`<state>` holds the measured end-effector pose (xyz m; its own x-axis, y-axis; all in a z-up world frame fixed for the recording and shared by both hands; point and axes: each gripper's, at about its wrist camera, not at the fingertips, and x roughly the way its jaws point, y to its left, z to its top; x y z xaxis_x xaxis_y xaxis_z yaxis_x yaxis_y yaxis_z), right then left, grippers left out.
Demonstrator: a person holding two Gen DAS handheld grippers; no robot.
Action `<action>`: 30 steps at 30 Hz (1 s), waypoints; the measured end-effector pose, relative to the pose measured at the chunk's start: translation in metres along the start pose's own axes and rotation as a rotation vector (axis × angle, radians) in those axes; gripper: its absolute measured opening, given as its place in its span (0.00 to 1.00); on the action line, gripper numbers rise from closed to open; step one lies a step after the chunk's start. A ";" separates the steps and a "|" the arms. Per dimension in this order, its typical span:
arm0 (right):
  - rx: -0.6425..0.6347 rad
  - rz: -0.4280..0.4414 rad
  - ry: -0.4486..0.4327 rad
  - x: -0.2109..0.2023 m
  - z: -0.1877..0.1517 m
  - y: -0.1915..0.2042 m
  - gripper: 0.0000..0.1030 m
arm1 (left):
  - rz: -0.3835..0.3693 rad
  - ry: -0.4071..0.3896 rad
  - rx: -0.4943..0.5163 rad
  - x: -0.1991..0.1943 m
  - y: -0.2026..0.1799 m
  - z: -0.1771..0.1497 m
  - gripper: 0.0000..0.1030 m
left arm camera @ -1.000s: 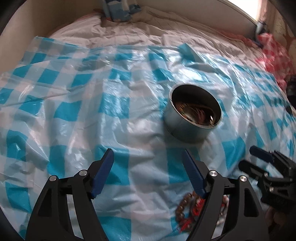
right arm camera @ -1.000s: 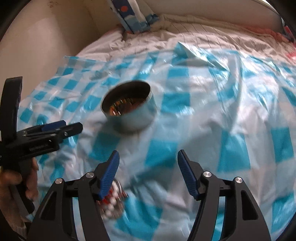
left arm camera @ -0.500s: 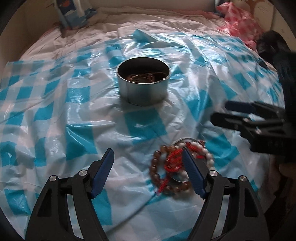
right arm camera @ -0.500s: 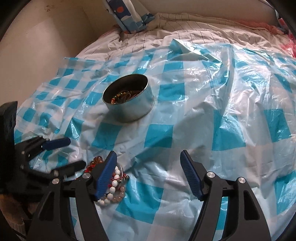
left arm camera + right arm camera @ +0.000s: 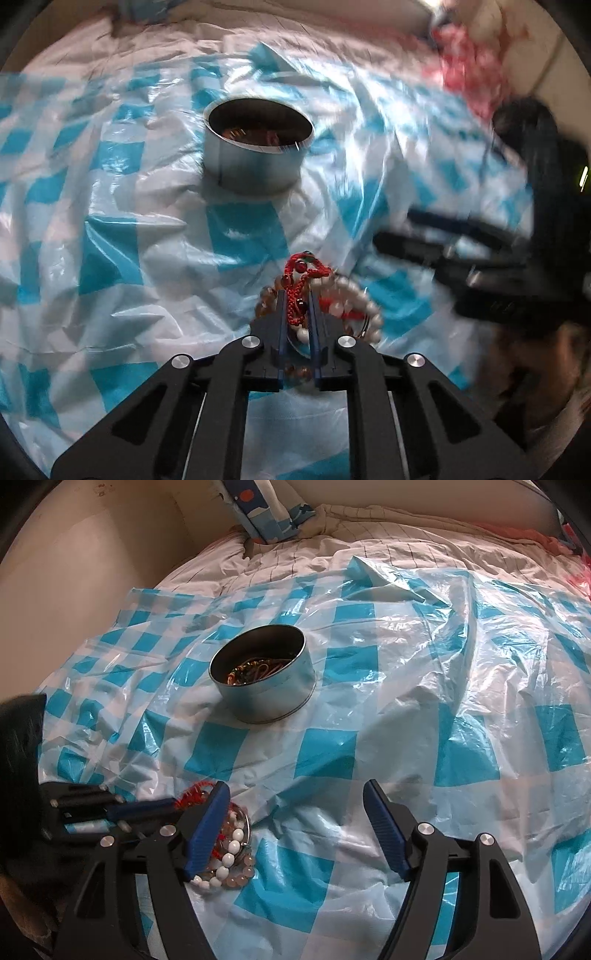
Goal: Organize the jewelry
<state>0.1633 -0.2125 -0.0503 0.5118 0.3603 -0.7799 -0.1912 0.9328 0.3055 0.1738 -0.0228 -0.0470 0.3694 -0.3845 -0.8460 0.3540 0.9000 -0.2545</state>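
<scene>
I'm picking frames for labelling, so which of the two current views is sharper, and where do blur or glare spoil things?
Right wrist view: sharp, the tin and white beads crisp, with glare patches on the checked plastic sheet. Left wrist view: motion-smeared, worst at the right gripper and pink fabric; the red cord bracelet in the left gripper stays readable.

My left gripper [image 5: 297,306] sits low in the middle of its frame, over the pile of bracelets [image 5: 325,306] lying on the plastic sheet [image 5: 147,258]. The tin [image 5: 255,162] stands on that sheet, above centre, with jewelry inside it. My right gripper [image 5: 295,830] is at the bottom centre of its own view, bracelets at its lower left.
</scene>
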 end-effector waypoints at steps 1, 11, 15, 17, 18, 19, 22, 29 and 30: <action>-0.003 0.001 0.003 0.001 0.000 0.000 0.70 | -0.007 -0.014 -0.031 -0.003 0.007 0.002 0.09; -0.165 0.070 0.063 0.016 -0.010 0.040 0.70 | 0.049 -0.024 -0.215 -0.002 0.053 0.008 0.09; -0.267 0.056 0.080 0.024 -0.018 0.063 0.70 | 0.079 -0.021 -0.202 -0.002 0.053 0.010 0.10; -0.307 0.049 0.087 0.028 -0.021 0.072 0.67 | 0.082 -0.017 -0.201 -0.001 0.052 0.010 0.10; -0.324 0.045 0.093 0.030 -0.023 0.074 0.56 | 0.086 -0.016 -0.200 -0.001 0.052 0.011 0.10; -0.331 0.032 0.100 0.032 -0.024 0.076 0.46 | 0.091 -0.015 -0.199 -0.001 0.052 0.011 0.09; -0.319 0.029 0.095 0.030 -0.022 0.071 0.20 | 0.098 -0.013 -0.204 0.000 0.052 0.011 0.10; -0.308 0.066 0.058 0.020 -0.018 0.069 0.08 | 0.111 -0.002 -0.205 0.004 0.053 0.011 0.10; -0.310 0.067 0.053 0.019 -0.017 0.070 0.08 | 0.114 -0.002 -0.206 0.004 0.053 0.011 0.10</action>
<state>0.1453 -0.1404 -0.0537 0.4464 0.4133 -0.7937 -0.4734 0.8617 0.1825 0.2035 0.0216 -0.0590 0.3986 -0.2780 -0.8740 0.1271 0.9605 -0.2475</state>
